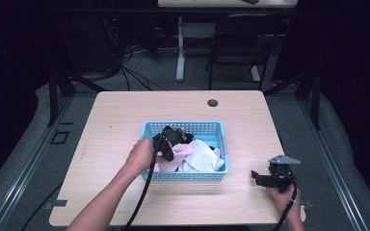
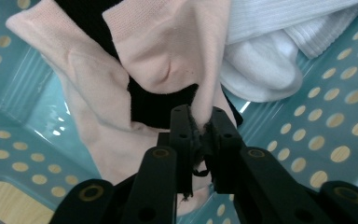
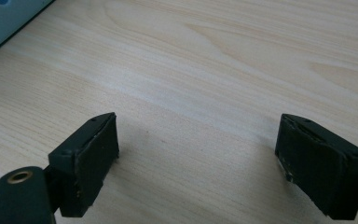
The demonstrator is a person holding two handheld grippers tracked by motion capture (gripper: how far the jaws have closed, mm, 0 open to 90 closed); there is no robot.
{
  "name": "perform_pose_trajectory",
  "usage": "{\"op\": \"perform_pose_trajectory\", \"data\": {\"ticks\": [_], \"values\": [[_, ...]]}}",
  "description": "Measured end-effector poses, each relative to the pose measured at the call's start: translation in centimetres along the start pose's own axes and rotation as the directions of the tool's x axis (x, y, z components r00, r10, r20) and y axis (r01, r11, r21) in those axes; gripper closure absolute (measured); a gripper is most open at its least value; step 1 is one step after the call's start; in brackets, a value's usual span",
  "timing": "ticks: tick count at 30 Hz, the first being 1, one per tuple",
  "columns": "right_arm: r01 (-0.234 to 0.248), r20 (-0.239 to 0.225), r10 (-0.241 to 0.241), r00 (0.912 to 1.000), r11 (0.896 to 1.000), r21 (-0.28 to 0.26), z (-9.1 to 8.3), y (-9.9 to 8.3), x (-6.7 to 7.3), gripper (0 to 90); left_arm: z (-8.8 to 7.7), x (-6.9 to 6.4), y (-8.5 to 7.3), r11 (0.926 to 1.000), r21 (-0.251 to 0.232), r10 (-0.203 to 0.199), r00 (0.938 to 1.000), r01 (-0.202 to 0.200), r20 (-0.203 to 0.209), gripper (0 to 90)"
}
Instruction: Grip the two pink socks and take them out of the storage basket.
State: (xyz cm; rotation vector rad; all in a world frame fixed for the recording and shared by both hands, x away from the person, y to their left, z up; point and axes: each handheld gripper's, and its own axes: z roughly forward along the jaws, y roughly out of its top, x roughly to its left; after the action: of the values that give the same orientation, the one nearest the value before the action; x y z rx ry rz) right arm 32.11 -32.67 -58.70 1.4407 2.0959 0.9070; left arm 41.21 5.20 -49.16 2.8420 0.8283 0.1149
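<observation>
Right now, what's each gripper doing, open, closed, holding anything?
Left gripper: closed on the pink sock, inside the blue basket.
Right gripper: open, holding nothing, over the table.

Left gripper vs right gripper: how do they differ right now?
The left gripper is shut on the pink sock; the right gripper stands open with nothing between its jaws. The left gripper reaches into the blue basket among the laundry; the right gripper sits low over the bare table, outside the basket. Both have black jaws, and a hand holds each.
</observation>
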Motion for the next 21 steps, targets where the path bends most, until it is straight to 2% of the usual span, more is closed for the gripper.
{"op": "perform_pose_trajectory", "data": {"ticks": [5, 10, 21], "values": [[0.000, -0.001, 0.000, 1.0000, 1.000, 0.000, 0.0, 0.0, 0.0, 12.7, -0.4, -0.1, -0.1, 0.9999, 0.005, 0.010, 0.9999, -0.010, -0.004, 86.1], [0.000, -0.001, 0.000, 1.0000, 1.000, -0.001, 0.0, 0.0, 0.0, 12.7, -1.2, 0.1, -0.2, 0.9999, -0.012, 0.009, 0.9999, -0.009, 0.010, 86.1], [0.000, -0.001, 0.000, 1.0000, 1.000, -0.001, 0.0, 0.0, 0.0, 12.7, -4.0, 0.9, -0.7, 0.9986, -0.052, -0.009, 1.0000, 0.009, 0.002, 85.7]]}}
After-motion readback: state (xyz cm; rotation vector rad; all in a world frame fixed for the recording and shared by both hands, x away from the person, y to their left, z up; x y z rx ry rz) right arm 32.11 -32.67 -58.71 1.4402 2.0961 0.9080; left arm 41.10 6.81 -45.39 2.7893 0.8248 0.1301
